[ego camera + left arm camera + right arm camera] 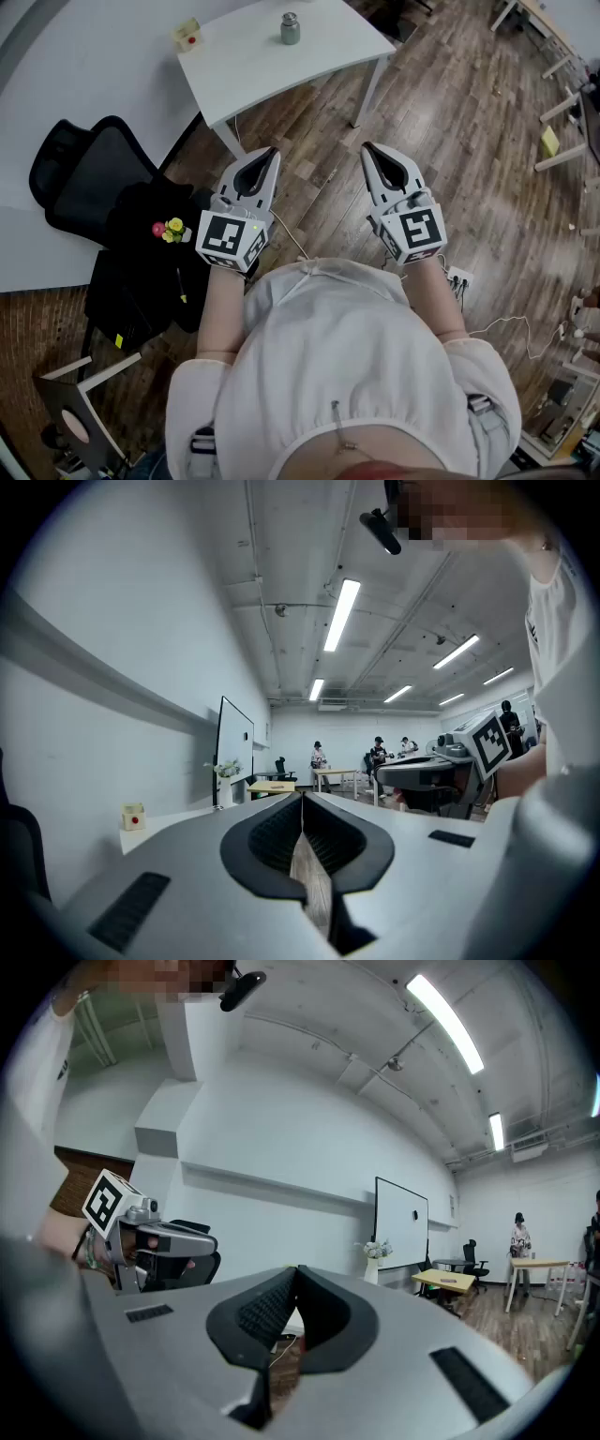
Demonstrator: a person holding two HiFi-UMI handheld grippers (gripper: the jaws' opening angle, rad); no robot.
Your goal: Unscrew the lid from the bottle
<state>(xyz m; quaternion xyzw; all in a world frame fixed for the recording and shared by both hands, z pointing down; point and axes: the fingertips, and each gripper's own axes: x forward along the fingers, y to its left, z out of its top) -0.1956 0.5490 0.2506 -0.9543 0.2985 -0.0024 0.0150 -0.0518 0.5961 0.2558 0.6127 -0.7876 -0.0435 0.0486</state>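
Observation:
A small grey bottle [291,29] with a lid stands upright on a white table [253,70] at the top of the head view, well ahead of both grippers. My left gripper [273,153] is held in front of the person's chest, shut and empty, its tips pointing toward the table's near edge. My right gripper [367,149] is beside it, also shut with nothing between its jaws. In the left gripper view the left gripper [302,797] points across the room, with the right gripper [441,775] at its right. The bottle is hidden in both gripper views.
A small yellow box with a red button [187,35] sits on the table's left end, also the box [133,816]. A black office chair [103,173] with a small flower toy [170,230] stands at left. Cables and a power strip [459,277] lie on the wood floor. People stand at far desks [319,756].

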